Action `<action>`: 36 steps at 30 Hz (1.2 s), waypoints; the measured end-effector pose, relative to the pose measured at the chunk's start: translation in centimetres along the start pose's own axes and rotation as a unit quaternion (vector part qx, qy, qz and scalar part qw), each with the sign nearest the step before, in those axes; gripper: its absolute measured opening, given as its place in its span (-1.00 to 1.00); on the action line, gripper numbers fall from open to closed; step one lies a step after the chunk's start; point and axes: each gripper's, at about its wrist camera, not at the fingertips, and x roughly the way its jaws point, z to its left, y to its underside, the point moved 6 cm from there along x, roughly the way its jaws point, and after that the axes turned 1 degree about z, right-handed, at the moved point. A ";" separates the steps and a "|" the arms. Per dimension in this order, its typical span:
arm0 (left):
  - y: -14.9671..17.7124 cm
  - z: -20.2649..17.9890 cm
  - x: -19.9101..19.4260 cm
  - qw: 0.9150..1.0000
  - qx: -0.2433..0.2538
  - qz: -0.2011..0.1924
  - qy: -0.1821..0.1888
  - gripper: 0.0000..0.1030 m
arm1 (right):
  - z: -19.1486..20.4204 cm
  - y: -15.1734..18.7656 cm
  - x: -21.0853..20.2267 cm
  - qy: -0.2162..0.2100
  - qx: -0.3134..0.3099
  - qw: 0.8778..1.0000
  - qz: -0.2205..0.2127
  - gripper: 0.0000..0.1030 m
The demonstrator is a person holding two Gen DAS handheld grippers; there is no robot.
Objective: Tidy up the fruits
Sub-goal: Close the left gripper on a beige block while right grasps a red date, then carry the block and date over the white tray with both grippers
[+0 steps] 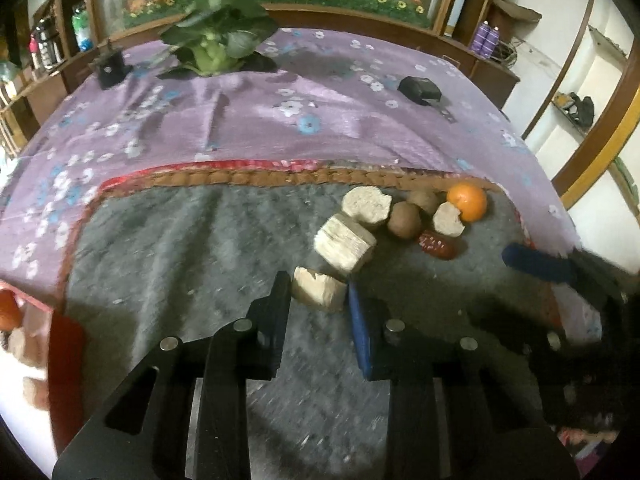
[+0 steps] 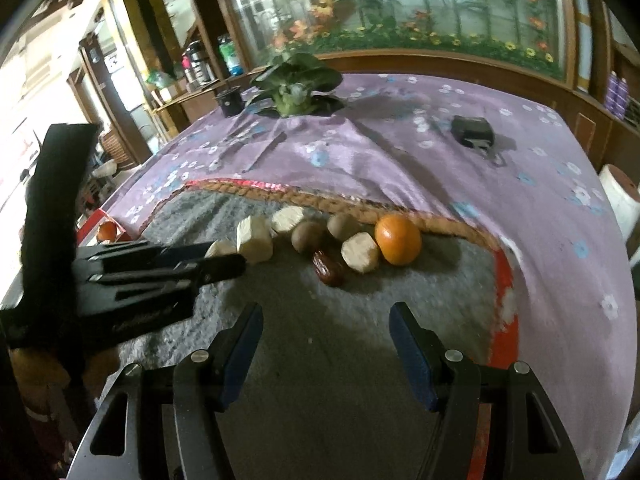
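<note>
On the grey mat [image 1: 180, 248] lie several pale cut chunks, two brown kiwis [image 1: 405, 219], a red date [image 1: 438, 245] and an orange [image 1: 467, 201]. My left gripper [image 1: 320, 292] has its jaws around the nearest pale chunk [image 1: 319, 289], close to its sides; contact is unclear. In the right wrist view the left gripper [image 2: 218, 258] reaches that chunk [image 2: 220, 248] from the left. My right gripper [image 2: 326, 316] is open and empty, short of the date [image 2: 329, 268], kiwis [image 2: 307, 236] and orange [image 2: 398, 240].
A purple flowered cloth [image 1: 280, 112] covers the table. A leafy green vegetable [image 1: 216, 46], a black cup [image 1: 110, 68] and a black box [image 1: 420, 89] lie at the far side. A red-edged container with an orange fruit [image 1: 8, 312] sits at the left.
</note>
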 end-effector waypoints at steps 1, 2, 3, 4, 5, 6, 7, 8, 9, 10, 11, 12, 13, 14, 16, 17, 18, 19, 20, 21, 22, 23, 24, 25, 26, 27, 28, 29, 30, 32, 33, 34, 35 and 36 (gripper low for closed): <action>0.2 0.2 -0.3 1.000 -0.003 -0.002 0.000 -0.48 | 0.1 -0.2 0.3 -0.002 -0.005 1.000 0.000 0.24; 0.4 0.5 -0.7 1.000 -0.007 -0.003 0.002 -0.48 | 0.1 -0.5 0.6 -0.004 -0.009 1.000 0.001 0.24; 0.6 0.8 -1.0 1.000 -0.011 -0.002 0.002 -0.48 | 0.1 -0.8 1.2 -0.007 -0.015 1.000 0.004 0.24; 0.8 1.1 -1.4 1.000 -0.014 -0.002 0.001 -0.48 | 0.1 -1.0 1.8 -0.007 -0.017 1.000 0.008 0.24; 1.0 1.4 -1.7 1.000 -0.016 -0.002 -0.001 -0.48 | -0.1 -1.2 2.1 -0.006 -0.016 1.000 0.010 0.25; 1.2 1.6 -2.0 1.000 -0.017 -0.003 -0.002 -0.48 | -0.3 -1.3 2.8 -0.004 -0.011 1.000 0.014 0.24; 1.3 1.9 -2.2 1.000 -0.018 -0.004 -0.003 -0.48 | -0.3 -1.4 3.3 -0.009 -0.002 1.000 0.017 0.25; 1.5 2.1 -2.4 1.000 -0.020 -0.003 -0.004 -0.48 | -0.1 -1.4 3.5 -0.020 0.004 1.000 0.015 0.25; 1.6 2.4 -2.6 1.000 -0.023 -0.005 -0.005 -0.48 | 0.2 -1.5 3.5 -0.032 0.005 0.999 0.012 0.25; 1.6 2.5 -2.8 1.000 -0.025 -0.006 -0.005 -0.48 | 1.0 -1.4 3.3 -0.054 0.000 0.999 0.010 0.25; 1.6 2.7 -2.9 1.000 -0.027 -0.007 -0.005 -0.48 | 1.6 -1.3 3.1 -0.070 -0.006 0.997 0.012 0.24; 1.6 2.9 -3.0 1.000 -0.029 -0.007 -0.006 -0.48 | 2.6 -1.1 2.7 -0.098 -0.019 0.995 0.017 0.24; 1.6 3.0 -3.1 0.999 -0.030 -0.008 -0.006 -0.48 | 3.3 -0.9 2.3 -0.111 -0.029 0.993 0.019 0.24; 1.6 3.1 -3.2 0.999 -0.032 -0.010 -0.005 -0.48 | 3.6 -0.7 2.0 -0.109 -0.039 0.993 0.017 0.24; 1.5 3.2 -3.2 0.999 -0.033 -0.010 -0.003 -0.48 | 2.9 -0.7 1.7 -0.061 -0.041 0.997 0.011 0.24; 1.6 3.1 -3.2 0.999 -0.034 -0.010 -0.002 -0.48 | 2.3 -0.6 1.9 -0.049 -0.033 0.998 0.016 0.24; 1.6 3.1 -3.2 0.999 -0.034 -0.009 0.000 -0.48 | 1.9 -0.6 2.2 -0.047 -0.023 0.998 0.023 0.24; 1.7 3.0 -3.2 0.999 -0.034 -0.007 0.002 -0.48 | 1.7 -0.5 2.5 -0.045 -0.015 0.998 0.027 0.24; 1.7 3.0 -3.1 0.999 -0.035 -0.006 0.004 -0.48 | 1.3 -0.4 2.8 -0.038 -0.005 0.999 0.030 0.24; 1.7 2.9 -3.1 0.999 -0.036 -0.005 0.004 -0.48 | 0.8 -0.7 3.3 -0.023 0.010 0.999 0.031 0.20; 1.8 2.9 -3.0 0.999 -0.037 -0.004 0.005 -0.48 | 0.8 -0.7 3.3 -0.023 0.010 0.999 0.031 0.19; 1.8 2.9 -3.0 0.999 -0.038 -0.003 0.006 -0.48 | 0.8 -1.0 3.5 -0.017 0.016 0.999 0.025 0.13; 1.8 2.9 -2.9 0.999 -0.038 -0.002 0.008 -0.48 | 0.9 -1.2 3.6 -0.013 0.017 0.999 0.024 0.04; 1.8 2.9 -2.9 0.999 -0.038 -0.002 0.008 -0.48 | 0.9 -1.4 3.8 -0.008 0.017 1.000 0.024 0.03; 1.8 2.9 -2.9 0.999 -0.039 -0.001 0.007 -0.48 | 0.9 -1.7 4.1 0.004 0.015 1.000 0.025 0.00; 1.9 2.9 -2.9 0.999 -0.039 0.000 0.007 -0.48 | 1.1 -1.8 4.3 0.022 0.009 0.999 0.027 -0.12; 1.9 2.9 -2.9 0.999 -0.040 0.000 0.007 -0.48 | 1.2 -1.8 4.5 0.039 -0.002 0.999 0.027 -0.23; 2.0 2.9 -3.0 0.999 -0.040 0.000 0.007 -0.48 | 1.0 -1.7 4.5 0.070 -0.019 0.997 0.023 -0.48; 2.1 2.9 -3.2 0.999 -0.038 -0.001 0.008 -0.48 | 1.0 -1.7 4.5 0.070 -0.019 0.997 0.023 -0.61; 2.3 2.9 -3.6 0.999 -0.036 -0.004 0.006 -0.48 | 0.6 -1.2 3.9 0.065 -0.018 0.997 0.023 -0.66; 2.4 2.9 -3.8 0.999 -0.036 -0.005 0.004 -0.48 | 0.6 -1.2 3.9 0.065 -0.018 0.997 0.023 -0.66; 2.5 3.0 -4.0 0.999 -0.038 -0.006 0.004 -0.48 | 0.5 -1.0 3.5 0.061 -0.015 0.998 0.024 -0.66; 2.6 3.1 -4.2 0.999 -0.040 -0.007 0.003 -0.48 | 0.5 -0.8 3.1 0.057 -0.012 0.998 0.022 -0.66; 2.7 3.2 -4.3 0.999 -0.041 -0.008 0.002 -0.48 | 0.7 -0.6 2.4 0.052 -0.011 0.998 0.016 -0.66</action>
